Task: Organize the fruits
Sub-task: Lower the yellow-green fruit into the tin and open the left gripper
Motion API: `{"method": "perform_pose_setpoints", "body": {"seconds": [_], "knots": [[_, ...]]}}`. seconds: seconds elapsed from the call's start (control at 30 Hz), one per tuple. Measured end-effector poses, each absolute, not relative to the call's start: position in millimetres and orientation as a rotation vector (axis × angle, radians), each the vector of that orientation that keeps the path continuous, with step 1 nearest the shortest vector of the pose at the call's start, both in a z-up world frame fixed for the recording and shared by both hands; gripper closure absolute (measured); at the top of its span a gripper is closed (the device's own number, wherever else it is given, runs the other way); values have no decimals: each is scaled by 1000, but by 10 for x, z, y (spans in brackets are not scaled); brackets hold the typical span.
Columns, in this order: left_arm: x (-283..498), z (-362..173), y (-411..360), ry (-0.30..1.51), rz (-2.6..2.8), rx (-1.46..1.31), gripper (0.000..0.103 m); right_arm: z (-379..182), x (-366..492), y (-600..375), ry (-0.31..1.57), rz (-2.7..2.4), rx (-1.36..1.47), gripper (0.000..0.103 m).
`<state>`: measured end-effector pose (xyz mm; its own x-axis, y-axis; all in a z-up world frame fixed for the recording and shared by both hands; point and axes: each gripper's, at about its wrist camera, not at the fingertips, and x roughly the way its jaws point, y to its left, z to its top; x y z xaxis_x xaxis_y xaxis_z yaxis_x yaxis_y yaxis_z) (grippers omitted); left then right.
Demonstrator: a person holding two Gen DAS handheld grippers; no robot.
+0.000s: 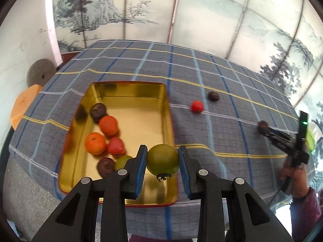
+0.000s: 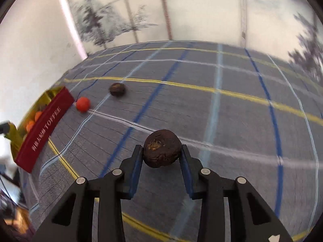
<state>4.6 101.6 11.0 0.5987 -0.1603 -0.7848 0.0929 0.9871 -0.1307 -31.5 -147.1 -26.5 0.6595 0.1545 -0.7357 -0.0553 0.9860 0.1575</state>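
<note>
The green tomato (image 1: 162, 159) sat clamped between the blue pads of the left gripper (image 1: 162, 162), stem end toward the camera, held above the near right part of the gold tin (image 1: 131, 92). Inside the tin lay two dark wrinkled fruits (image 1: 98, 111), an orange fruit (image 1: 95, 143), two red-orange ones (image 1: 108, 125) and a second green one (image 1: 123, 161), bunched along its left side.

The right gripper (image 2: 161, 153) had its jaws closed on a dark brown wrinkled fruit (image 2: 162, 148), which was pinched between the pads over the checked cloth (image 2: 222, 121) covering the surface. In the left wrist view that gripper showed at the far right edge, with a hand (image 1: 292, 173) on its handle.

Out on the cloth, to the right of the tin, a small red fruit (image 2: 83, 104) lay just beside the tin's red outer wall (image 2: 46, 129), and another dark wrinkled fruit (image 2: 117, 89) rested near it, a little further back. A painted screen with pine trees (image 1: 84, 10) stood behind the surface.
</note>
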Motion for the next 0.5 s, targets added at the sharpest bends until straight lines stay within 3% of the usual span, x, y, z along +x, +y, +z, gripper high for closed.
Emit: {"method": "perform_pose_setpoints", "body": {"seconds": [0.5], "knots": [[756, -211, 1086, 946, -66, -22, 68, -315, -253, -1579, 884, 101, 161, 69]]}}
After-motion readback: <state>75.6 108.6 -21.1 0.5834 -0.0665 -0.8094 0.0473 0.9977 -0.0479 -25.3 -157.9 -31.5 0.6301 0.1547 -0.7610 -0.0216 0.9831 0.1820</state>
